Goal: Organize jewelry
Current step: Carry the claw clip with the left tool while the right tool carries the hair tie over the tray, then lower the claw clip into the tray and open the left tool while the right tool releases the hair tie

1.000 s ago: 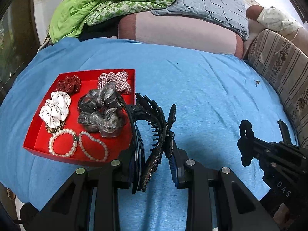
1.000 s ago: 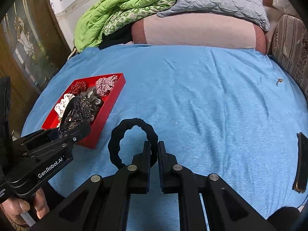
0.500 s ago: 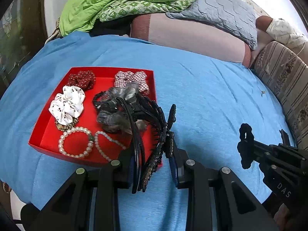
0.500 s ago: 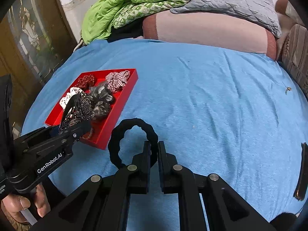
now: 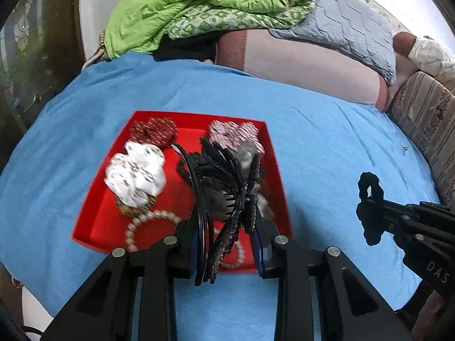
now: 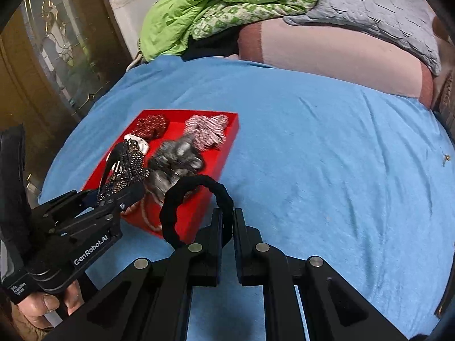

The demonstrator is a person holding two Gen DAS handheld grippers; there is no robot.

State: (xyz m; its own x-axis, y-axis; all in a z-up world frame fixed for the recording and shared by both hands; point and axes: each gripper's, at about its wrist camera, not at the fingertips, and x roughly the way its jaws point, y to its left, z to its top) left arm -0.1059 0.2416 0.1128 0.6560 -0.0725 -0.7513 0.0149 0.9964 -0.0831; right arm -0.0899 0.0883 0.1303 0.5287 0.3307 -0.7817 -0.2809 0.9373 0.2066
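Fingers of the left gripper (image 5: pixel 227 241) stand partly closed on a beaded black hair claw (image 5: pixel 227 196), pinched with a thin black headband (image 5: pixel 199 199), and both hang over the near half of the red tray (image 5: pixel 273 153). Just right of the tray, the right gripper (image 6: pixel 227 227) has its jaws almost together, clamped on a black hair tie (image 6: pixel 196 207) whose loop stands up above the tray's near corner. Inside the tray lie a pearl bracelet (image 5: pixel 142 221) nearest, a white scrunchie (image 5: pixel 136 173) and a grey scrunchie (image 6: pixel 176 159) further in, then a dark red scrunchie (image 5: pixel 153 130) and a checked scrunchie (image 5: pixel 233 133) against the far wall. The likely trouble is crowding: let go over the grey scrunchie, the claw may perch on it and tip over the tray wall, or its teeth could snag the headband so both drop together; the two grippers could also bump over the same corner. The tray sits on a soft blue bedsheet (image 6: pixel 327 156), which may let it tilt under a push. Beyond it lie a pink bolster (image 6: pixel 327 54), a green quilt (image 5: pixel 184 8) and a grey quilt (image 5: pixel 349 28), with a glass-panelled door (image 6: pixel 57 56) left of the tray.
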